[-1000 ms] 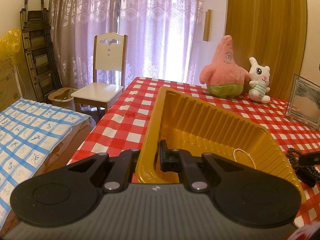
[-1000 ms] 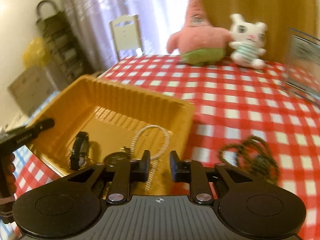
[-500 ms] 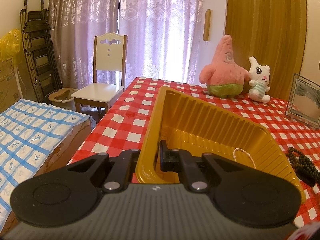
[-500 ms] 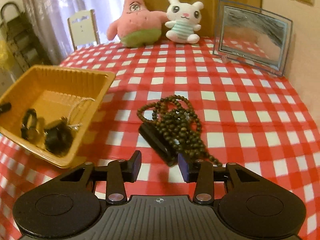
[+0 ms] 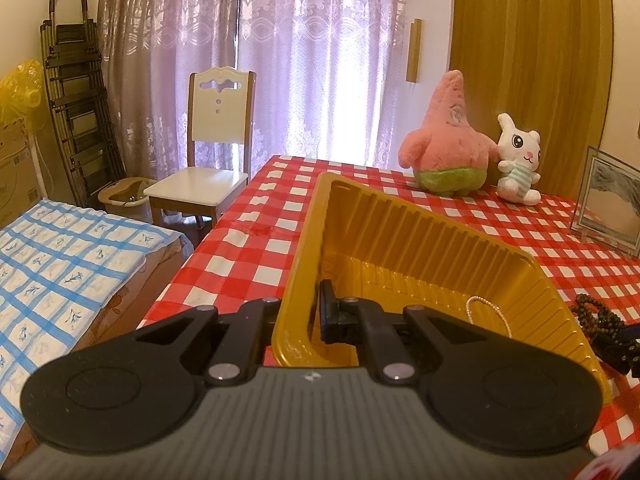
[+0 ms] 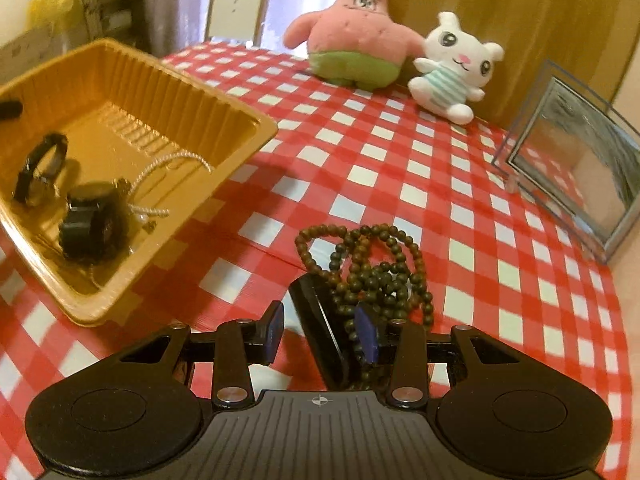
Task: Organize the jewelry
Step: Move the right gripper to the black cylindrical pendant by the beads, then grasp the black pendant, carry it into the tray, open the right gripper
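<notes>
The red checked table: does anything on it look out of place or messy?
Yes. A tangled dark bead necklace lies on the tablecloth over a flat black object, outside the yellow tray that already holds the other jewelry. The open right gripper straddles it. The left gripper clamps the tray's rim.

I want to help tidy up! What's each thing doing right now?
left gripper: shut on the tray's wall.
yellow tray: on the table, holding jewelry.
right gripper: open around the bead necklace.
bead necklace: heaped on the table, outside the tray.
</notes>
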Demonstrator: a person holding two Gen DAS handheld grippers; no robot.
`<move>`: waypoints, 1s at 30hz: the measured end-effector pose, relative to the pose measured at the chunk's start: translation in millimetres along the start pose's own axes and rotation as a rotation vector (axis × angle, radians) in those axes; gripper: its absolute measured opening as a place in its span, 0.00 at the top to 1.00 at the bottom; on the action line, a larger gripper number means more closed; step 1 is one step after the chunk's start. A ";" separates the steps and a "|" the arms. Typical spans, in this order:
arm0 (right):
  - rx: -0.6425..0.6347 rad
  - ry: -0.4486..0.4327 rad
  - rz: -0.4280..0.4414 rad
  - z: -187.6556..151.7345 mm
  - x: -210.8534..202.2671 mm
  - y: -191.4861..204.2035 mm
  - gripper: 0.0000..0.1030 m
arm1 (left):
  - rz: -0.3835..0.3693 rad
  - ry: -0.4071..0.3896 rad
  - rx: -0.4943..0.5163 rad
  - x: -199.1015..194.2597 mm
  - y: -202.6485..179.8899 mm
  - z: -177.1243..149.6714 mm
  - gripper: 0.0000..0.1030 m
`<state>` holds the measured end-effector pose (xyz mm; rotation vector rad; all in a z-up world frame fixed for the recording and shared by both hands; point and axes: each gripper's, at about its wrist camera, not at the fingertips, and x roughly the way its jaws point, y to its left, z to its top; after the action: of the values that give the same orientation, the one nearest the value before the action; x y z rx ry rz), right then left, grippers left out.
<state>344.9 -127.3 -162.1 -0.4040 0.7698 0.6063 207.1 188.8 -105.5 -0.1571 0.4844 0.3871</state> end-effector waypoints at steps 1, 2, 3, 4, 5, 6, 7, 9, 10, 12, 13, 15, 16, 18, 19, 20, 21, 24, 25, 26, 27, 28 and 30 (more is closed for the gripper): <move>-0.012 0.005 -0.003 -0.4 1.9 0.1 0.68 | 0.001 0.000 -0.001 -0.2 -0.2 0.5 0.93; -0.023 0.011 0.001 -0.9 4.2 0.2 0.70 | 0.002 0.001 -0.002 -0.2 -0.2 0.8 0.93; -0.032 0.017 0.010 -1.4 6.1 0.5 0.72 | 0.002 0.001 -0.001 -0.3 -0.3 0.8 0.93; -0.041 0.021 0.010 -1.9 6.6 1.5 0.73 | 0.001 0.000 0.000 -0.3 -0.3 0.7 0.93; -0.055 0.026 0.007 -2.1 7.0 3.6 0.73 | 0.001 0.000 0.002 -0.6 -0.2 1.0 0.93; -0.068 0.028 0.000 -2.1 6.7 5.9 0.73 | 0.002 0.000 0.001 -0.2 -0.3 0.7 0.93; -0.076 0.032 -0.004 -2.0 6.4 7.9 0.73 | 0.002 0.000 0.002 0.0 -0.4 0.9 0.93; -0.075 0.039 -0.023 -0.9 4.2 10.0 0.73 | 0.002 0.001 0.000 0.0 -0.6 0.9 0.93; -0.065 0.036 -0.041 -0.3 2.3 10.1 0.73 | 0.003 0.001 -0.001 -0.1 -0.5 0.9 0.93; -0.058 0.026 -0.050 1.7 -2.6 10.8 0.73 | 0.003 0.000 0.001 0.0 -0.4 1.1 0.93; -0.058 0.015 -0.049 2.6 -6.1 11.0 0.73 | 0.003 0.001 0.000 0.0 -0.4 1.0 0.93; -0.056 -0.002 -0.026 4.6 -11.1 11.7 0.73 | 0.003 0.001 -0.001 0.0 -0.4 1.1 0.93; -0.061 -0.003 -0.014 5.4 -11.0 12.2 0.73 | 0.003 0.001 0.000 0.0 -0.6 1.0 0.93; -0.072 0.012 -0.011 6.8 -5.8 13.5 0.73 | 0.002 0.000 0.001 -0.1 -0.5 1.1 0.93; -0.072 0.017 -0.013 6.3 -3.3 13.8 0.73 | 0.002 0.001 0.000 0.0 -0.5 1.1 0.93; -0.069 0.019 -0.009 5.9 -0.6 13.6 0.73 | 0.003 0.001 0.000 0.0 -0.5 1.1 0.93; -0.063 0.023 -0.007 5.0 2.2 13.5 0.74 | 0.003 0.001 0.000 0.0 -0.6 1.2 0.93; -0.068 0.026 -0.011 3.2 7.0 15.2 0.78 | 0.003 0.001 0.000 0.1 -0.7 1.2 0.93; -0.070 0.023 -0.012 2.8 6.9 16.1 0.78 | 0.003 0.001 -0.001 0.1 -0.7 1.2 0.93; -0.070 0.023 -0.012 2.4 6.6 16.6 0.78 | 0.003 0.001 -0.002 0.0 -0.4 1.4 0.93; -0.068 0.023 -0.006 2.2 5.9 16.8 0.78 | 0.003 0.001 -0.001 0.1 -0.8 1.3 0.93; -0.065 0.024 -0.001 2.0 5.3 17.0 0.78 | 0.003 0.001 0.000 0.1 -0.8 1.3 0.93; -0.066 0.026 0.000 1.3 4.3 18.5 0.78 | 0.002 0.001 0.000 -0.1 -0.6 1.5 0.93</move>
<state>336.2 -111.0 -166.6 -0.4733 0.7758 0.6284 207.9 188.6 -104.1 -0.1566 0.4852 0.3895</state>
